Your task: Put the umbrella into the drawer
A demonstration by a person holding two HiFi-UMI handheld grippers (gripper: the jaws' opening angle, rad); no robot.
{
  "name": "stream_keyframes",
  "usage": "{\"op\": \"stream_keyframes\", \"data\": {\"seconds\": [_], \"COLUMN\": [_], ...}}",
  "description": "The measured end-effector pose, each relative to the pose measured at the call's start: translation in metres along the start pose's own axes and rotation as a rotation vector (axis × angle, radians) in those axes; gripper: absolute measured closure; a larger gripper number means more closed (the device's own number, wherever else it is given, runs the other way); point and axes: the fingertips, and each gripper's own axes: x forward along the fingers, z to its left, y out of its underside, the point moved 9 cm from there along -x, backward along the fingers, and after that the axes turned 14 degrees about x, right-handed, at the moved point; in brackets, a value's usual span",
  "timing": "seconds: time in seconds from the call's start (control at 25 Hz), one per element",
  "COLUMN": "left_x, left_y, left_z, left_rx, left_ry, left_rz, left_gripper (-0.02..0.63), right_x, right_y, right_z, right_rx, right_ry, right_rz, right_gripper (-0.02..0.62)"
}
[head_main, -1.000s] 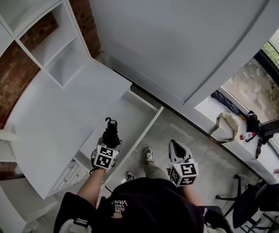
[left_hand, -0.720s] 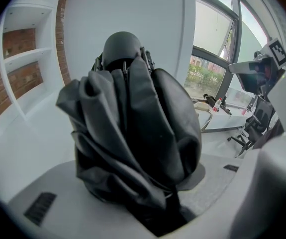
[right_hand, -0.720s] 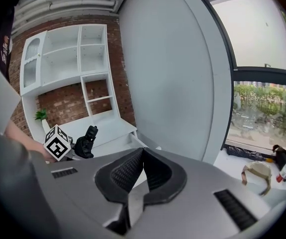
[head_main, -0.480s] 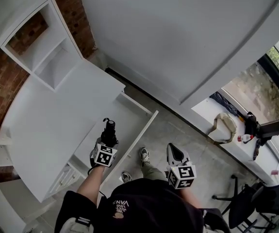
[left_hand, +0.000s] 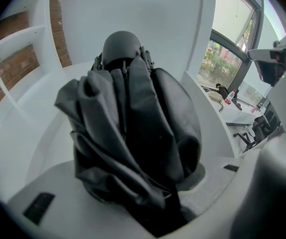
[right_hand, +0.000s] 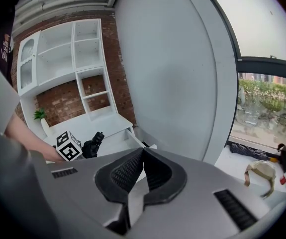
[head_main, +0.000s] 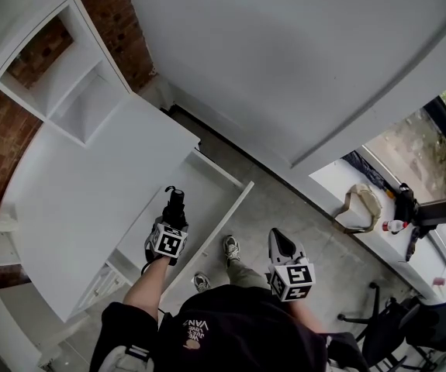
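The left tool (head_main: 174,223) is clamped on a folded black umbrella (left_hand: 133,133). Its two grey jaws press on the bunched cloth from either side. The umbrella's rounded end cap sticks out past the tips, pointing away from the tool and downward.

In the head view the umbrella hangs over the open white drawer (head_main: 207,186), which lies ahead of and below the left tool's tips. Whether the umbrella touches the drawer's floor I cannot tell. The drawer is pulled out of a white surface (head_main: 91,184) that spreads away on the left tool's left side. Further off the same way, white shelves (head_main: 67,84) stand against a brick wall (head_main: 1,134).

The right tool (head_main: 278,241) hangs to the right of the left one, well apart from it. It is outside the drawer's front panel and over the grey floor (head_main: 285,208). Its black ribbed pads meet at the tips with nothing between them. In the right gripper view, the left tool and the umbrella show off to the left of these jaws, with the drawer just behind them.

To the right tool's right and further off is a white window ledge (head_main: 331,178). It carries a beige bag (head_main: 360,200) and a small bottle (head_main: 394,226). One of the person's shoes (head_main: 233,247) shows on the floor between the two tools.
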Motion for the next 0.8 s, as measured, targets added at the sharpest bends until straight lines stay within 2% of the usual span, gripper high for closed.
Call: {"op": "stream_keyframes", "data": {"seconds": [0.36,0.64,0.8], "left_x": [0.025,0.044,0.059], "left_y": [-0.005,-0.013,-0.011], "left_z": [0.008,0.012,0.015], "left_rx": [-0.022,-0.021,-0.031], "left_ry": [0.024,0.082,0.101], "left_rz": [0.096,0.144,0.213], "left_gripper": [0.388,0.385,0.377], "right_x": [0.012,0.019,0.022], "right_y": [-0.004,-0.007,-0.007], "right_z": [-0.011,-0.018,-0.022], "right_rx": [0.008,0.010,0.009], "right_ry": [-0.007,-0.004,0.000], "right_rz": [0.021,0.040,0.049], "right_gripper": [0.594,0.594,0.594]}}
